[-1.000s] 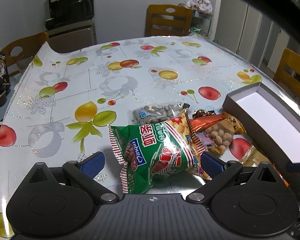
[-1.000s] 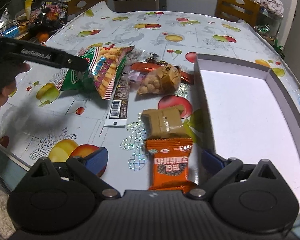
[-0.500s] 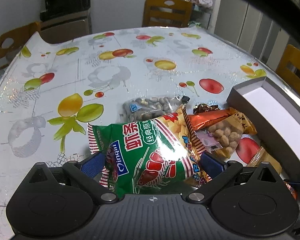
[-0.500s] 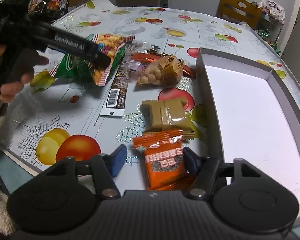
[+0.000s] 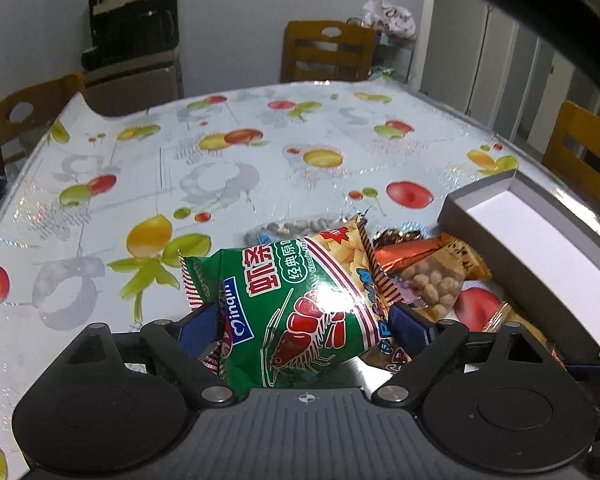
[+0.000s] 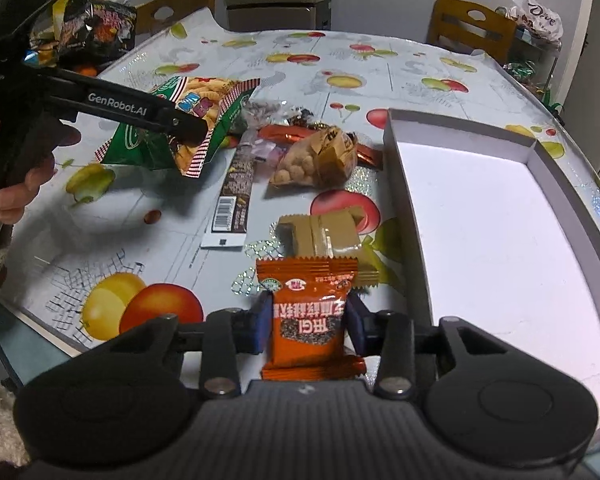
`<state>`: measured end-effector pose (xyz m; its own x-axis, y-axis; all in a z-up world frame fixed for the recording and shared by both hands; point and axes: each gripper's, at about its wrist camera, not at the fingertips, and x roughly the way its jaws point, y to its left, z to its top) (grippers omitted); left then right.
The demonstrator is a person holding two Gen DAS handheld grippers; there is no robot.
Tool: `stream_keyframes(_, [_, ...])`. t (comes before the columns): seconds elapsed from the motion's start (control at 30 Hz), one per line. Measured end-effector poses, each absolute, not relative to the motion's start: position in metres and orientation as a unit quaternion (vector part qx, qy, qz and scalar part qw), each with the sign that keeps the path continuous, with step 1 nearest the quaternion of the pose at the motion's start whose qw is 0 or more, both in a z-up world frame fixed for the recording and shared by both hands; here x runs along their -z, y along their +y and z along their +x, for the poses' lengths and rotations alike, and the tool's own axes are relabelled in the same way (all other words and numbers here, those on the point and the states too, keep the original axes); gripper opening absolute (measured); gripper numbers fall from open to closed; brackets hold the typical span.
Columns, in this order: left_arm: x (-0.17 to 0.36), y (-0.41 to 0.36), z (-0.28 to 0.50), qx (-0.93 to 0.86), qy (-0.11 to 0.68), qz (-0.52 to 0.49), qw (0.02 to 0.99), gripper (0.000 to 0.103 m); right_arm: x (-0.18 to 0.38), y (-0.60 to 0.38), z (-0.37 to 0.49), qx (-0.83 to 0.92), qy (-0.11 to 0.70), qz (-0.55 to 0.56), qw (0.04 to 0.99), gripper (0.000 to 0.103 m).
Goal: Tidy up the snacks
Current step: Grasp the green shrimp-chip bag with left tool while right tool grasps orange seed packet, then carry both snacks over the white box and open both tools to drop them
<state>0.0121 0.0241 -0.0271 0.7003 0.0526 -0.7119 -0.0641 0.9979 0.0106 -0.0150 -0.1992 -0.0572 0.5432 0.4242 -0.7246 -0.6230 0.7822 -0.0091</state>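
Snacks: a loose heap lies on the fruit-print tablecloth [image 5: 260,168], just left of the box; none is inside it yet.
Left gripper [image 5: 304,326]: its jaws have just been closing, and the blue pads now flank the green prawn-cracker bag [image 5: 296,304] and touch its crinkled sides. In the right wrist view the bag hangs tilted from that gripper, its lower edge close to the cloth.
Middle of heap: a clear bag of coated nuts [image 6: 320,158], a long dark wrapper [image 6: 234,196] and a tan packet [image 6: 324,236] lie flat and untouched.
Right gripper [image 6: 308,326]: its jaws have just been closing and now stand narrow, pads pressed on both sides of the orange packet [image 6: 310,328].
Box [image 6: 400,184]: grey walls, white floor, empty, just right of the orange packet.
Step in hand: both tools are taking hold, so this looks like the pick-up stage.
Next move: probably lift each snack over the near wall and set it down inside; the puffy green bag may slip or crush.
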Motion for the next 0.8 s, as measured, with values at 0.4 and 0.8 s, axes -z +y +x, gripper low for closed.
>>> stream_keyframes(0.4, [-0.011, 0.011, -0.010, -0.028, 0.328, 0.002, 0.944, 0.089, 0.028, -0.216, -0.029, -0.328, 0.312, -0.101, 0.886, 0.037])
stream_keyframes(0.8, [-0.034, -0.052, 0.008, 0.060, 0.299, 0.018, 0.952, 0.089, 0.002, -0.277, -0.027, -0.271, 0.269, -0.073, 0.921, 0.037])
